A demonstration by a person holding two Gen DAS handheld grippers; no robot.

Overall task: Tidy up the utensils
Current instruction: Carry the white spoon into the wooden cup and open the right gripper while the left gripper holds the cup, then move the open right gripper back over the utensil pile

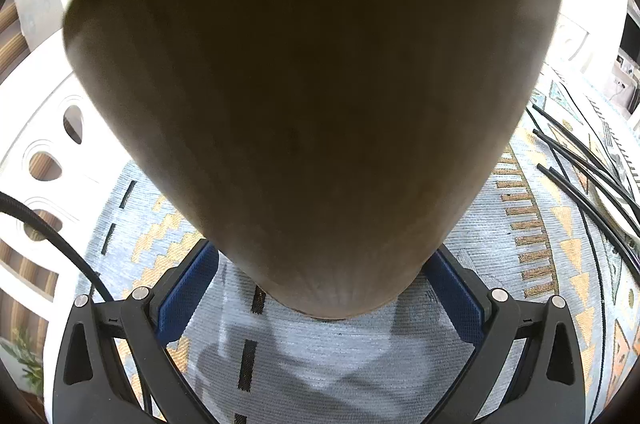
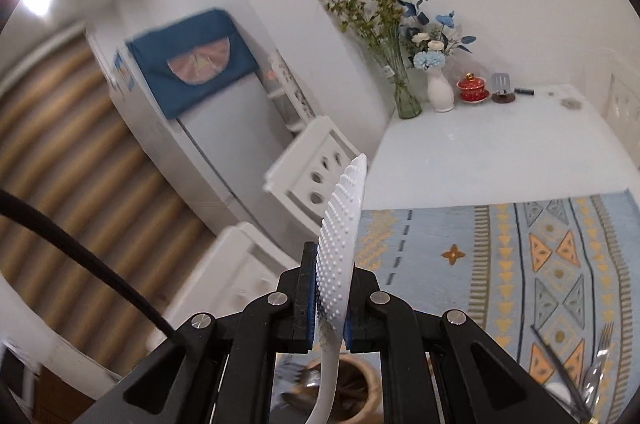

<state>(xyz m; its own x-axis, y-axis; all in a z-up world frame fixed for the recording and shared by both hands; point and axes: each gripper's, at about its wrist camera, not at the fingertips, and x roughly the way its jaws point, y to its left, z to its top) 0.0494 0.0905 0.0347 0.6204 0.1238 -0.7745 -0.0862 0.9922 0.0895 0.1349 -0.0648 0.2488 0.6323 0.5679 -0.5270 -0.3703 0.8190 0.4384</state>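
White rice paddle (image 2: 340, 244) | clamped by its studded blade in right gripper (image 2: 331, 304), above brown holder (image 2: 356, 388) | left gripper (image 1: 320, 288) grips the brown holder (image 1: 312, 95) on patterned mat (image 1: 320, 352) | fork (image 2: 596, 364) near right

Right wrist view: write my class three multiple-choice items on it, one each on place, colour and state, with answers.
1. Where does the fork lie?
A on the patterned mat
B in a vase
C on the fridge

2. What colour is the studded paddle?
A red
B white
C black

3. How is the right tool?
A open, empty
B shut on a fork
C shut on the paddle

Answers: 1 A, it rests on the mat; 2 B, studs and handle are white; 3 C, it pinches the paddle from both sides.
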